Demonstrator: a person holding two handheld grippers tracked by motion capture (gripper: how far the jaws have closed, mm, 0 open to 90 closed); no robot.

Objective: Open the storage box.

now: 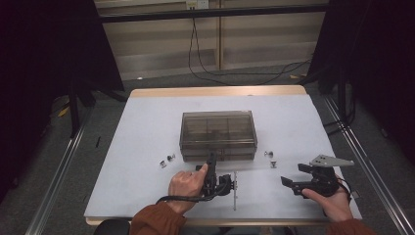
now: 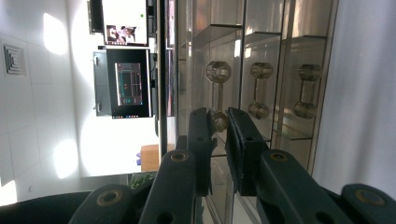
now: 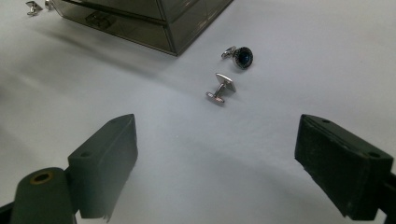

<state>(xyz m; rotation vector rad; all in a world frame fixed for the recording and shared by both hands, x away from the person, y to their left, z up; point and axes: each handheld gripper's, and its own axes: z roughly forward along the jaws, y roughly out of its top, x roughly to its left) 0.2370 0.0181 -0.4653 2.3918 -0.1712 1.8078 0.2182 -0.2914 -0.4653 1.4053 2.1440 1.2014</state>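
Smoky plastic box [image 1: 218, 134] has one drawer knob [image 2: 218, 120] pinched by left gripper [image 1: 211, 161] jaws; right gripper [image 1: 296, 178] hovers above worktop [image 1: 147, 147], jaws wide, palm up

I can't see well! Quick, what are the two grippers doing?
Left gripper: closed on a drawer handle of the box.
Right gripper: open, holding nothing.

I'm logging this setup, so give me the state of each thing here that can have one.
Clear box: shut, drawers in.
Left tool: nearly shut around a drawer knob.
Right tool: open, empty.
Round cufflink: loose on the table.
Square cufflink: loose beside it.
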